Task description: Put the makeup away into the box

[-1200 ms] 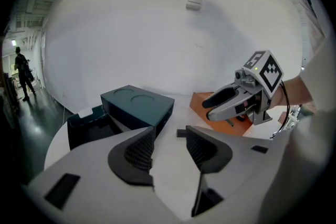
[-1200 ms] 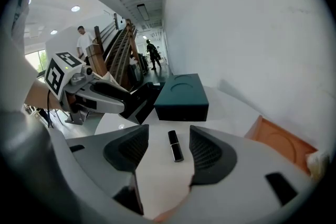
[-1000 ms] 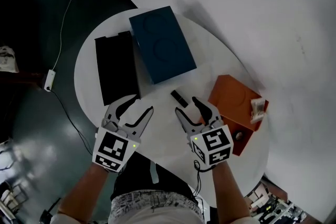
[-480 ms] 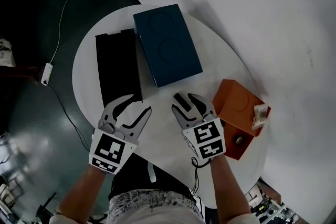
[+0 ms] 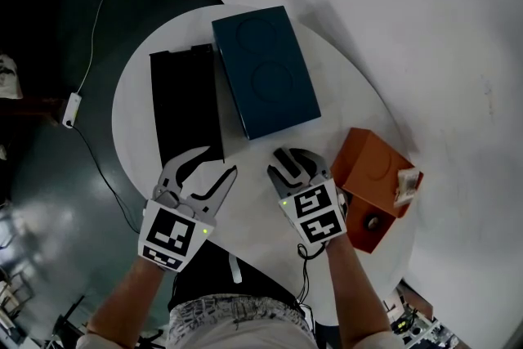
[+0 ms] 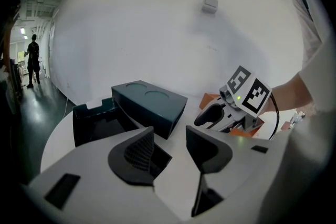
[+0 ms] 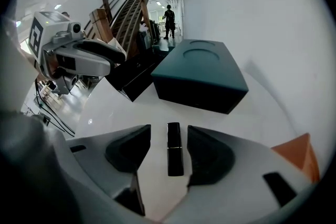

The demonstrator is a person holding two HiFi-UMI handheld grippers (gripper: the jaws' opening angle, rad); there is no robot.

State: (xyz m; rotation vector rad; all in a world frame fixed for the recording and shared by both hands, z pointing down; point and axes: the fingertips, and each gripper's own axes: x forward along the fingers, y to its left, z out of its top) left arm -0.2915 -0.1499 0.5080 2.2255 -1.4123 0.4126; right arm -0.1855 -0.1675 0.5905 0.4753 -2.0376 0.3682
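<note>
your right hand-held gripper [image 5: 292,155] [image 7: 169,136] is pointing steeply down at the round white worktop [image 5: 139,94], and its jaws are standing a moderate way apart, having just been closing. a slim black rectangular makeup stick [image 7: 175,148] is lying flat on the worktop between them, lined up with the jaws. the right-hand pad is sitting very close to it and a clear gap is showing on the other side, so nothing is gripping it yet. in the head view the hand-held gripper's body is covering the stick.

your left hand-held gripper [image 5: 219,162] [image 6: 169,136] is hovering beside it with its jaws spread wide, and only bare worktop is showing between them.

just beyond the stick, a dark teal rectangular box [image 5: 265,69] [image 7: 202,73] [image 6: 149,105] with two round recesses pressed into its top is resting on the worktop. touching its left side, a long black open box [image 5: 184,106] [image 6: 94,120] [image 7: 134,73] is lying with its inside facing up, right ahead of your left hand-held gripper.

to the right of your right hand-held gripper, an orange box [image 5: 372,176] [image 7: 299,157] is sitting near the worktop's edge, with a small pale object [image 5: 406,185] resting on its far corner.

on the dark floor to the left, a white plug block [image 5: 72,109] is lying on a thin cable.
</note>
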